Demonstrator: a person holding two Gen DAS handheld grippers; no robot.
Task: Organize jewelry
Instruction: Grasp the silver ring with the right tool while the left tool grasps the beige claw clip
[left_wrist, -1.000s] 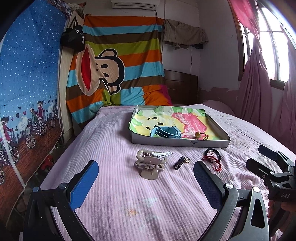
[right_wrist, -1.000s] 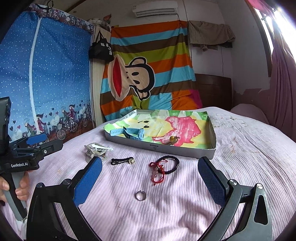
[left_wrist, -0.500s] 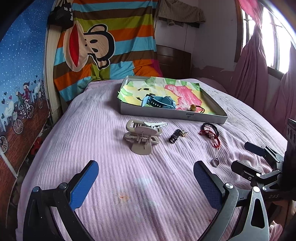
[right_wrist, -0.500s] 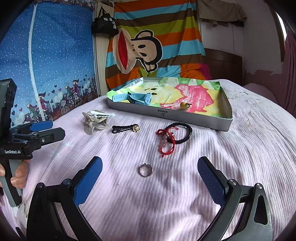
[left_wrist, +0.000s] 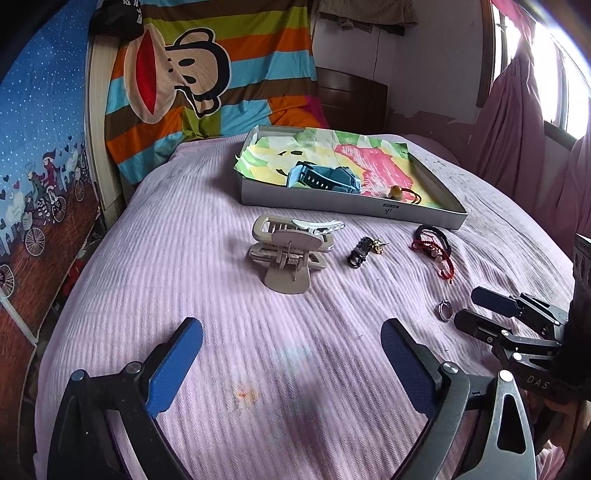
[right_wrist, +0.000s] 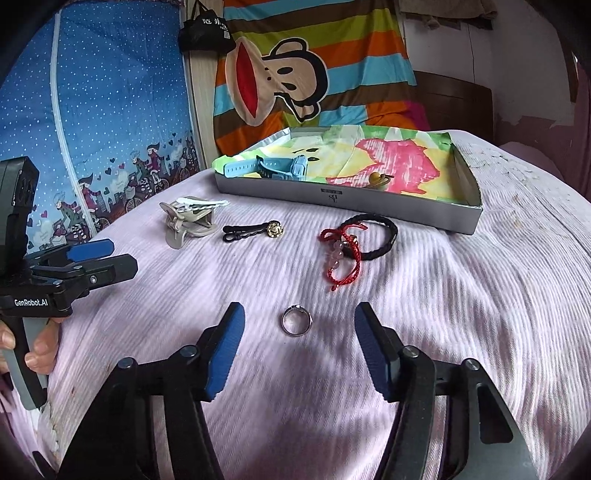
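A silver ring (right_wrist: 296, 322) lies on the pink bedspread between the open fingers of my right gripper (right_wrist: 299, 343), just ahead of the tips; it also shows in the left wrist view (left_wrist: 445, 310). A red string bracelet with beads (right_wrist: 341, 256) overlaps a black braided bracelet (right_wrist: 380, 236). A black clip with a gold charm (right_wrist: 251, 230) and a beige claw hair clip (right_wrist: 186, 221) lie to the left. My left gripper (left_wrist: 291, 358) is open and empty, hovering nearer than the hair clip (left_wrist: 288, 254).
A shallow grey box (right_wrist: 406, 212) lined with colourful paper stands at the back, holding a blue watch (right_wrist: 273, 170) and a hair tie with a yellow bead (right_wrist: 378, 179). A blue wardrobe (right_wrist: 92, 110) stands left. Pink curtains (left_wrist: 517, 122) hang right.
Both grippers have tilted down and moved closer to the bed. My right gripper has moved forward, so the ring now lies between its fingertips, and its fingers stand closer together.
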